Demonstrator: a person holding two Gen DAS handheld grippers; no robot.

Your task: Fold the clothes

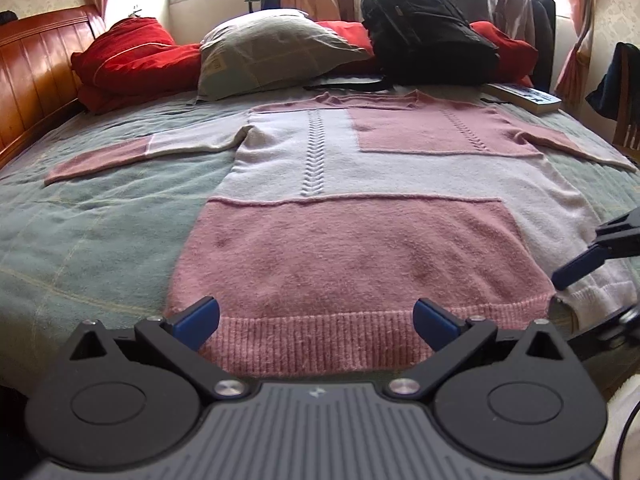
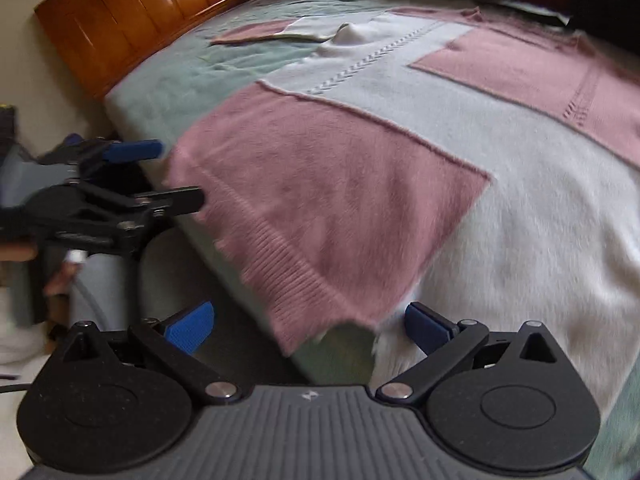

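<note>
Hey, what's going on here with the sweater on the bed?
A person is holding a two-finger gripper in each hand at the foot of a bed, about to fold a pink and white knitted sweater. The sweater lies spread flat, sleeves out, on the pale green blanket. The left gripper is open at the ribbed hem, and the right gripper is open near the hem's other corner. Neither has gripped the fabric, so no fold is made yet. A black backpack and pillows sit beyond the collar.

Sweater [image 1: 340, 216] flat on bed [image 1: 80, 232], sleeves out to both sides, hem nearest. Pillow [image 1: 272, 52] and backpack [image 1: 424, 36] behind collar, backpack to the right. Book [image 1: 524, 98] right of collar. Headboard [image 1: 36, 80] far left.
</note>
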